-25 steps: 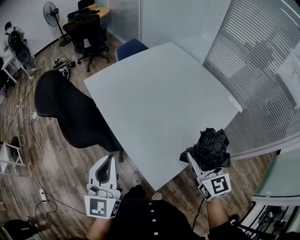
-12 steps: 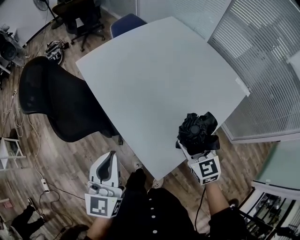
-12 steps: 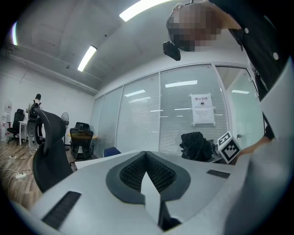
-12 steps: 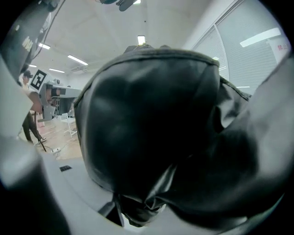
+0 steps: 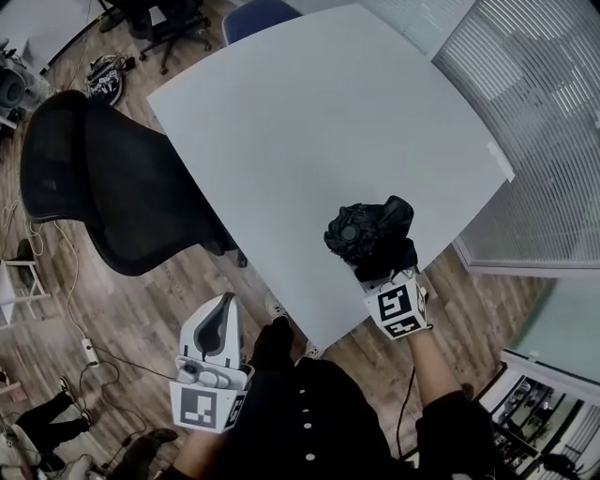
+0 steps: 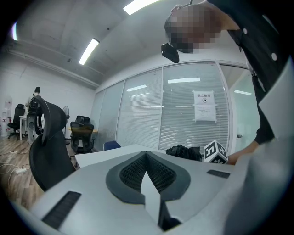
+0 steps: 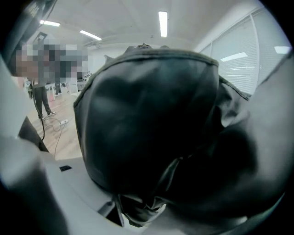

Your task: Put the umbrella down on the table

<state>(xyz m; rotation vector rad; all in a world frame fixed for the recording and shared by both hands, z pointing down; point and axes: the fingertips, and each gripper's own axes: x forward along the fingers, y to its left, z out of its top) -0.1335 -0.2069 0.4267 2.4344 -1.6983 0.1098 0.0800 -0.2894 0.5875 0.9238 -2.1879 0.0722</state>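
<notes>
A folded black umbrella (image 5: pixel 367 234) is bunched up over the near right part of the white table (image 5: pixel 309 122). My right gripper (image 5: pixel 378 270) is shut on it from the near side, with its marker cube (image 5: pixel 398 312) just past the table edge. The dark fabric (image 7: pixel 151 124) fills the right gripper view and hides the jaw tips. I cannot tell whether the umbrella touches the tabletop. My left gripper (image 5: pixel 214 342) hangs over the floor, short of the table's near corner. It is shut (image 6: pixel 146 153) and holds nothing. Beyond it lies the umbrella (image 6: pixel 183 151).
A black office chair (image 5: pixel 103 187) stands close against the table's left side, and a blue chair (image 5: pixel 258 14) sits at the far edge. A glass wall with blinds (image 5: pixel 534 112) runs along the right. Cables (image 5: pixel 75 309) trail over the wooden floor.
My right gripper has carried the umbrella down and inward, from past the table's near right edge to over the tabletop. The left gripper has sunk a little.
</notes>
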